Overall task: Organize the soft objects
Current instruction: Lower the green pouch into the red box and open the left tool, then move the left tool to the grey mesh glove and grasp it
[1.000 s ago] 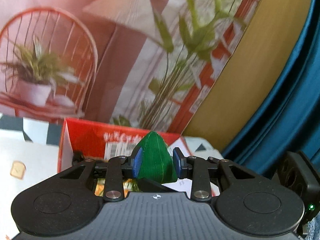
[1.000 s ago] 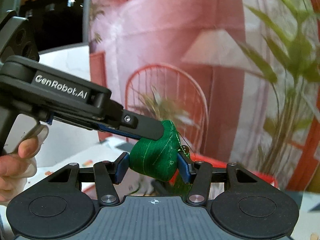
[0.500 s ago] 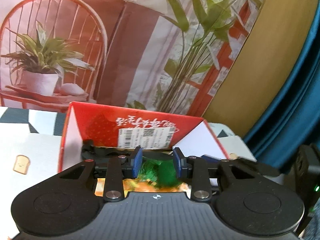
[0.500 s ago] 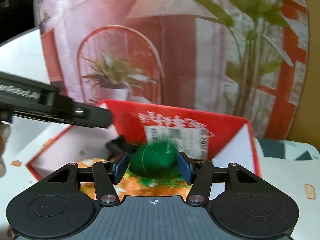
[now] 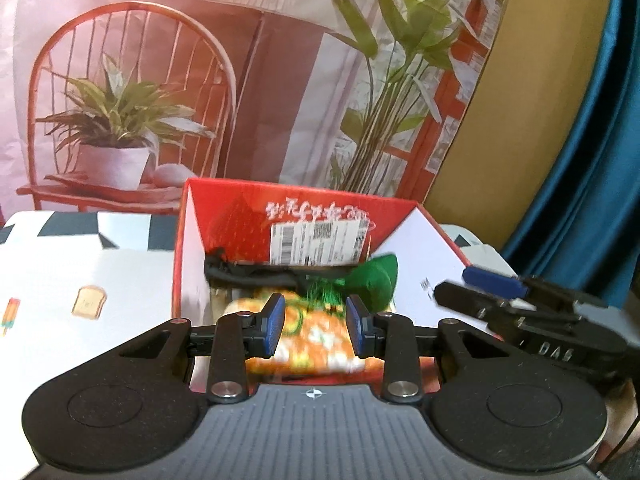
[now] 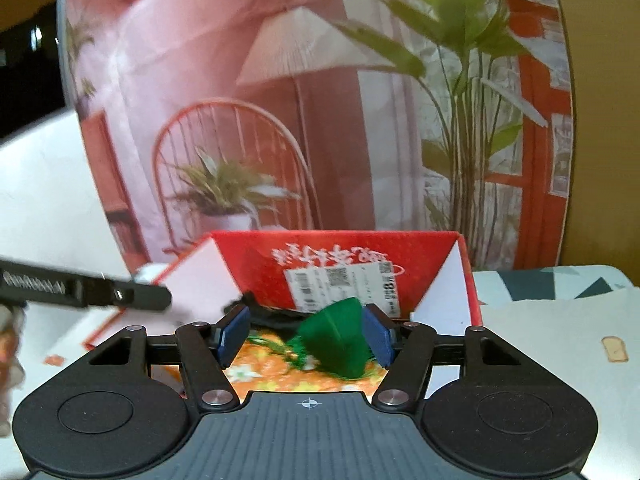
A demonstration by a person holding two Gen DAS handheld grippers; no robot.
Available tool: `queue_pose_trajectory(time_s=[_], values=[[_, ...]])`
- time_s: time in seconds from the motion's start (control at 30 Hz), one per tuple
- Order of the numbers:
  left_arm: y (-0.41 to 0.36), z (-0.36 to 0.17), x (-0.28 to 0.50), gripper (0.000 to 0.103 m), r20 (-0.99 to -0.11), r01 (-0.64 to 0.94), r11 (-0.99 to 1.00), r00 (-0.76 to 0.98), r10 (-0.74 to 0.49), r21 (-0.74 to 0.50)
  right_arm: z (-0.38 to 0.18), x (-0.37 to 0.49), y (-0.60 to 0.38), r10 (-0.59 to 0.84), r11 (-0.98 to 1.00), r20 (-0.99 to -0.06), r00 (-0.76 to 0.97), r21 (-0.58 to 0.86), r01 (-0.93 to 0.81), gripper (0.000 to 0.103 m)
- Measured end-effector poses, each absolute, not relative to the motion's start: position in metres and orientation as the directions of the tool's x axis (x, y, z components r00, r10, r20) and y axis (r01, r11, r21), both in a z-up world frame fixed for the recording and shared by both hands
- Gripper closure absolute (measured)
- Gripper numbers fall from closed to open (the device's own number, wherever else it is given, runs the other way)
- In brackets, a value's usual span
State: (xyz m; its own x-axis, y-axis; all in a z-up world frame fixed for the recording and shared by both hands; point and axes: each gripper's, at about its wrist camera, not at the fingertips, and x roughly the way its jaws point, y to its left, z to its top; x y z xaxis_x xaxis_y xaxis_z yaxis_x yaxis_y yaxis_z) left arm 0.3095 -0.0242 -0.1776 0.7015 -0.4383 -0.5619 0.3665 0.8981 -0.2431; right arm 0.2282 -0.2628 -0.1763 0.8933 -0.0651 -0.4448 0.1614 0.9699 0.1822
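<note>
Both grippers have dropped from the backdrop toward the red box; the green pouch, pinched by both a second ago, now lies inside it. My left gripper hangs released over the box's near edge, nothing between its pads, the orange floral cloth below. My right gripper is opening; the pouch sits between its jaws, close against the right pad, clear of the left one, and I cannot tell if that pad still touches it.

Room is tight: white side walls slope in on both sides, and the red back wall with its barcode label closes the far end. A patterned tablecloth spreads left of the box.

Only the left view shows the right gripper reaching over the right wall, and the blue curtain beyond. Only the right view shows the left gripper's finger crossing the left wall.

Inside the box: pouch with tassel, a black cord-like item along the back wall, orange cloth underneath.
</note>
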Motion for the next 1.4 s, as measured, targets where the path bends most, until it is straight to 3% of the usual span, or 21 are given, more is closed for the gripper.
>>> queue_pose_trajectory(time_s=[0.33,0.7,1.23,1.3,1.37,1.4], values=[[-0.014,-0.198,0.259,0.068,-0.567,0.35,0.898,0.697,-0.439,-0.265,-0.175,0.179,-0.233,-0.02,0.987,-0.399,0.917,0.14,0.083,0.044],[-0.02,-0.232,0.251,0.068,-0.629,0.315,0.897,0.64,-0.442,-0.31,-0.204,0.155,-0.213,0.012,0.989,-0.479,0.878,0.135,0.06,0.045],[-0.046,-0.278,0.278,0.065,-0.708,0.331,0.88,0.525,-0.471,-0.34,-0.26,0.16,-0.236,-0.118,0.964,-0.64,0.759,0.111,0.243,0.045],[-0.046,-0.279,0.278,0.068,-0.707,0.331,0.882,0.53,-0.468,-0.336,-0.265,0.163,-0.24,-0.119,0.959,-0.654,0.747,0.118,0.256,0.044],[-0.046,-0.279,0.277,0.085,-0.709,0.335,0.89,0.542,-0.45,-0.309,-0.269,0.165,-0.243,-0.116,0.955,-0.661,0.741,0.13,0.265,0.043],[-0.046,-0.279,0.277,0.086,-0.713,0.336,0.895,0.547,-0.438,-0.292,-0.27,0.167,-0.244,-0.116,0.954,-0.665,0.738,0.132,0.268,0.042]])
